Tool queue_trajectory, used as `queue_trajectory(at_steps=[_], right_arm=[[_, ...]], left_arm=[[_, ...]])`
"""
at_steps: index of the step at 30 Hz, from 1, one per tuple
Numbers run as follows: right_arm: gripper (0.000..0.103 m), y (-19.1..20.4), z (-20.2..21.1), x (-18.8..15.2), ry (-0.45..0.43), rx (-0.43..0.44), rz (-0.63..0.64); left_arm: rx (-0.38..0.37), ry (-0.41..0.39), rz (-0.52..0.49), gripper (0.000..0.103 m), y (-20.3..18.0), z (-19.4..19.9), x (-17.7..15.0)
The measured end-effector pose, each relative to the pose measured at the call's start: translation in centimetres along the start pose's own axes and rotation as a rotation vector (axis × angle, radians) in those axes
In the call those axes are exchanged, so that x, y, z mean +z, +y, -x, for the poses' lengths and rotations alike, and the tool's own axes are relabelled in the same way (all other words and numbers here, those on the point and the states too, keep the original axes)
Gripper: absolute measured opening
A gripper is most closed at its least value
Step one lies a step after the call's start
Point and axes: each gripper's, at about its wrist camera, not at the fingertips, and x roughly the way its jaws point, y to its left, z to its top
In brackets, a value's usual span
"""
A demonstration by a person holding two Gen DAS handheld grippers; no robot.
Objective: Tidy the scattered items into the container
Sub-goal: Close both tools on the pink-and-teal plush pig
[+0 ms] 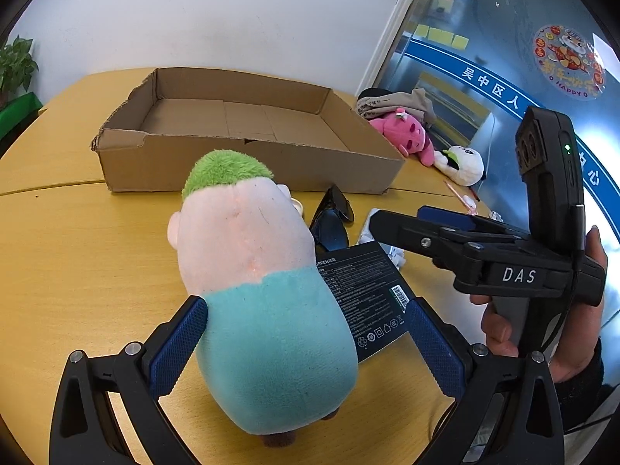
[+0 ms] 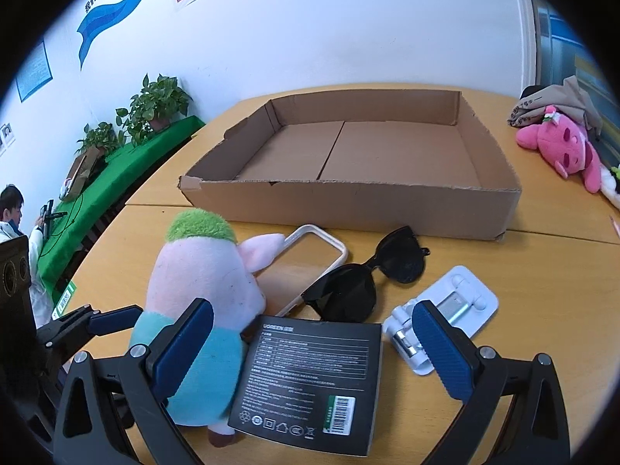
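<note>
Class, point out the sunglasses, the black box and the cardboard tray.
sunglasses (image 2: pixel 348 294), right wrist view, on the nearer lens.
black box (image 2: pixel 310 376), right wrist view, on its printed face.
cardboard tray (image 2: pixel 348 209), right wrist view, on its front wall.

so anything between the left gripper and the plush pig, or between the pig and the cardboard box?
Nothing visible. The left gripper is open with the plush pig already between its fingers. The tabletop stretch from pig to cardboard box is bare, and the box's near wall is low. The phone case and sunglasses lie off to the right.

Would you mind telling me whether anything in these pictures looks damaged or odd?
Yes: the cardboard box is damaged. Its near-left corner is torn and ragged, and a small notch breaks the front rim. Nothing appears spilled.
</note>
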Motion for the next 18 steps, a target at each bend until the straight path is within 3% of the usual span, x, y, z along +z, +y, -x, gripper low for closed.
queue_trajectory(at_steps=[10,18], right_arm=[[0.102,1.5,-1.5,0.1,0.034,0.038,0.010],[0.102,3.5,-3.3,0.0,0.096,0.146,0.046]], left_arm=[[0.013,0.056,0.039,0.101,1.8,-1.5,-0.8],[-0.005,0.063,0.068,0.092,2.8,-1.9,-1.5]])
